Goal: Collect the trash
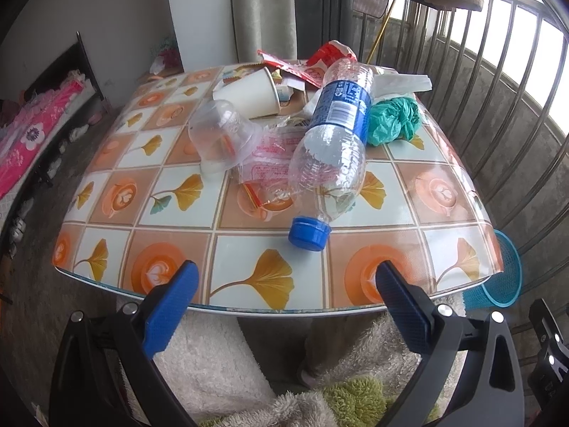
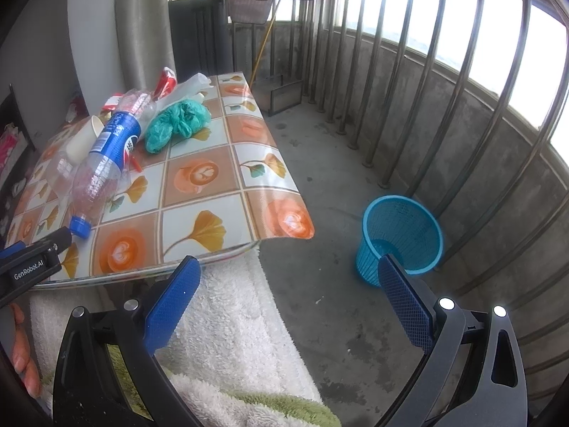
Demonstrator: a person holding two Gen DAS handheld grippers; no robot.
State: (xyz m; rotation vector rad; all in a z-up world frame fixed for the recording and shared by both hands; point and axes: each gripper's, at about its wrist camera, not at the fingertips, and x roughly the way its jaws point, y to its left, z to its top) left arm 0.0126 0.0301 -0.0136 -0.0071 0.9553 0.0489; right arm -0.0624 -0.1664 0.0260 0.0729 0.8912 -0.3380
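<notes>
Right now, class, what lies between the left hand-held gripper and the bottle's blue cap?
Only bare patterned tablecloth lies between the left hand-held gripper and the blue cap, seen in the left wrist view.

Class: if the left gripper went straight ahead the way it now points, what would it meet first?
Probably the blue cap of the plastic bottle lying on the table; the left gripper is open. Depth is uncertain.

We see a table (image 1: 437,192) filling the middle of the left view, covered in a leaf-and-cup patterned cloth. On it lie a bottle (image 1: 334,142), a clear cup (image 1: 220,135), a paper cup (image 1: 249,94), a green bag (image 1: 393,119), a tissue (image 1: 402,83) and wrappers (image 1: 302,67). At right in the right view, a blue basket (image 2: 402,238) stands on the concrete floor (image 2: 320,185).
</notes>
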